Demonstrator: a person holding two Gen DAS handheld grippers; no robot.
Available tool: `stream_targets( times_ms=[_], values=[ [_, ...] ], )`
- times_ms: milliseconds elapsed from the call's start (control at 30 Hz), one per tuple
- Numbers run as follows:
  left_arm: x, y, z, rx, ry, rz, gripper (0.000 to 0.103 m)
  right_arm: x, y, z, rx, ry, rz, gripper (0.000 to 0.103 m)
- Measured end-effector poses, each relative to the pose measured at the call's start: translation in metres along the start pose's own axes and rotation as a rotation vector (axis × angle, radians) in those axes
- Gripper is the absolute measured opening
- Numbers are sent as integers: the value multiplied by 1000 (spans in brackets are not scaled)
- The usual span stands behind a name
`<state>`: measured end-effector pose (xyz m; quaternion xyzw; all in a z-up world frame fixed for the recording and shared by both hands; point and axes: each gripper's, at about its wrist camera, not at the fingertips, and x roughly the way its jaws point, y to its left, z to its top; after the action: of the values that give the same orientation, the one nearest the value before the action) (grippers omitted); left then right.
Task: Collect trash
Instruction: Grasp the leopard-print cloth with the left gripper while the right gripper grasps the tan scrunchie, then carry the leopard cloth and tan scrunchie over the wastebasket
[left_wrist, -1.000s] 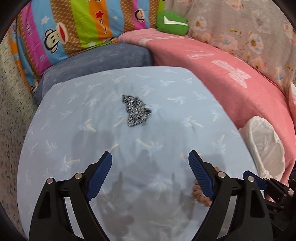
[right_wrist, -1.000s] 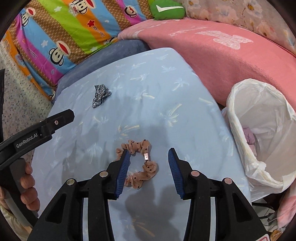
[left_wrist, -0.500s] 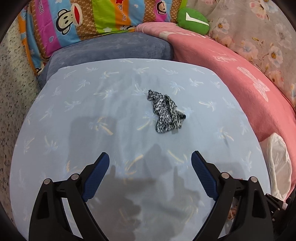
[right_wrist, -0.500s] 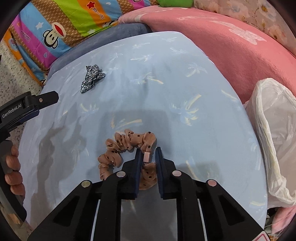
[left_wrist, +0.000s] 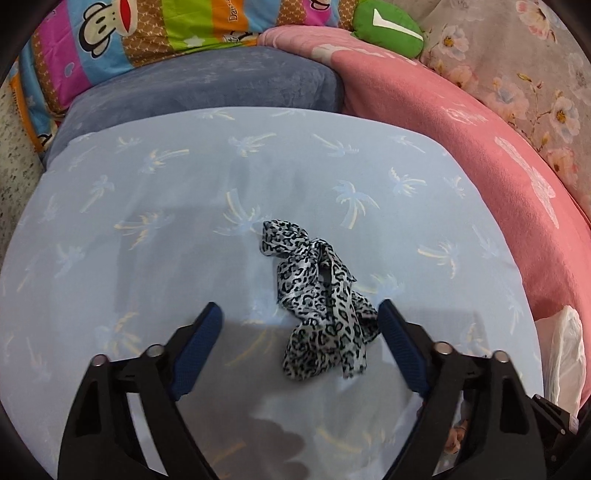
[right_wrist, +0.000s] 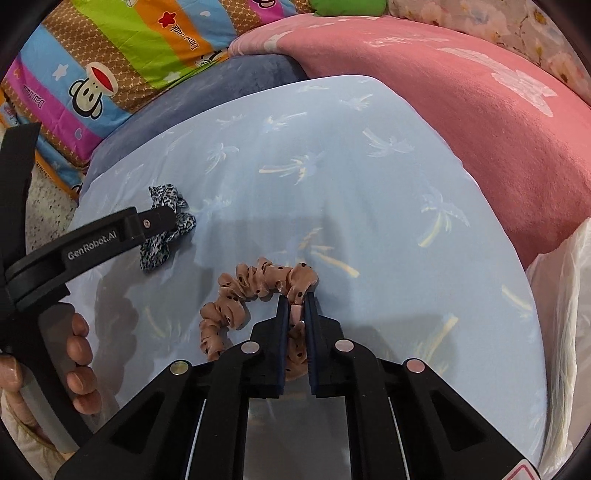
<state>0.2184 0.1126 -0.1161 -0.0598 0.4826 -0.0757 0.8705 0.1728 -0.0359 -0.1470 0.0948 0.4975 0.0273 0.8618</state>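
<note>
The right gripper (right_wrist: 295, 306) has its fingers clamped on the tan scrunchie (right_wrist: 251, 291) at lower centre. The left gripper (left_wrist: 299, 317), fingers apart and just narrowing, straddles the leopard-print cloth (left_wrist: 317, 295) mid-frame. Bare blue sheet (left_wrist: 147, 221) lies around; the white bag (right_wrist: 565, 295) sits at the right edge.

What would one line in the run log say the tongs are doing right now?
right tongs: shut on scrunchie | left tongs: open, closing around leopard cloth, not gripping | bag: right of sheet
</note>
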Motion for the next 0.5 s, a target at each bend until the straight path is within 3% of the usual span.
stream_targets(
  times_ms=[100, 167, 267, 500],
  values=[
    [1, -3, -2, 18, 1, -6, 49, 4, 1, 6, 3, -1, 0, 8],
    [0, -5, -3, 34, 11, -16, 18, 4, 2, 9, 13, 4, 7, 7],
    [-5, -5, -2, 25, 27, -44, 8, -9, 4, 11, 25, -24, 23, 7],
    [-66, -29, 0, 52, -72, -79, 6, -83, 5, 25, 13, -169, 47, 7]
  ],
)
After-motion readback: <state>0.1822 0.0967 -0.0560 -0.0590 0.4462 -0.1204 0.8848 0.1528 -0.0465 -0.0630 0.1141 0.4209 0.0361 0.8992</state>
